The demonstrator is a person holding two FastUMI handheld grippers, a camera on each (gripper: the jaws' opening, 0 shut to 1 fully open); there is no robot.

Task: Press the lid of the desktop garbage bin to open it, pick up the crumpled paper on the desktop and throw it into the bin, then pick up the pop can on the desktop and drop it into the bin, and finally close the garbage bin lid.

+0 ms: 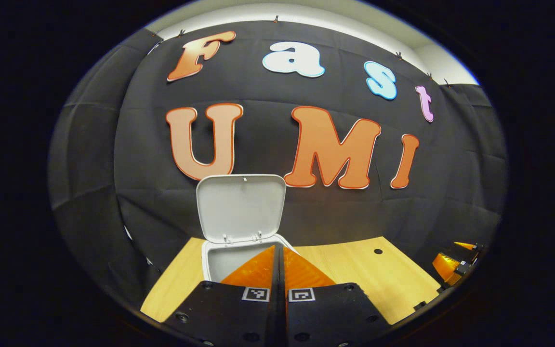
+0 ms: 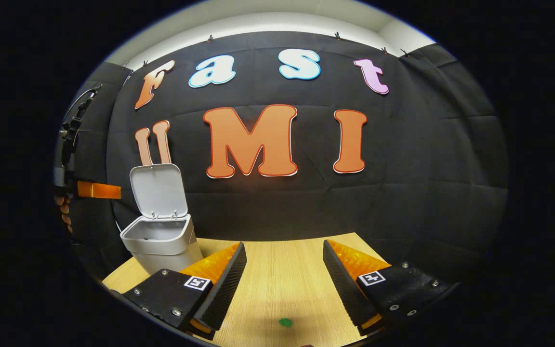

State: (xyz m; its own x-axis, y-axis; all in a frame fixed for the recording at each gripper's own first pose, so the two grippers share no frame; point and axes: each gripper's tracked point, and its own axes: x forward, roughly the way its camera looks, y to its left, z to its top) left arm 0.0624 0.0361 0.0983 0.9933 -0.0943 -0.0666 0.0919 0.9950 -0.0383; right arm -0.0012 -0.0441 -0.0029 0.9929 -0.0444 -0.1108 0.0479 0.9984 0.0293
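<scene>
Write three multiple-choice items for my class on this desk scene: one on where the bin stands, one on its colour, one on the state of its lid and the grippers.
1. In the right gripper view, where does the garbage bin stand on the wooden desktop?
A. at its left end
B. in the middle
C. at its right end

2. What colour is the bin's lid?
A. black
B. white
C. green

3. Which state holds?
A. lid shut, both grippers open
B. lid raised, left gripper shut, right gripper open
C. lid raised, both grippers shut

Answers:
1 A, the bin sits by the desktop's left edge, left of the right gripper's fingers.
2 B, lid and body are both white against the black cloth.
3 B, the lid stands upright on its hinge; the left gripper's fingers meet, while the right gripper's stand wide apart with desktop between them.
</scene>
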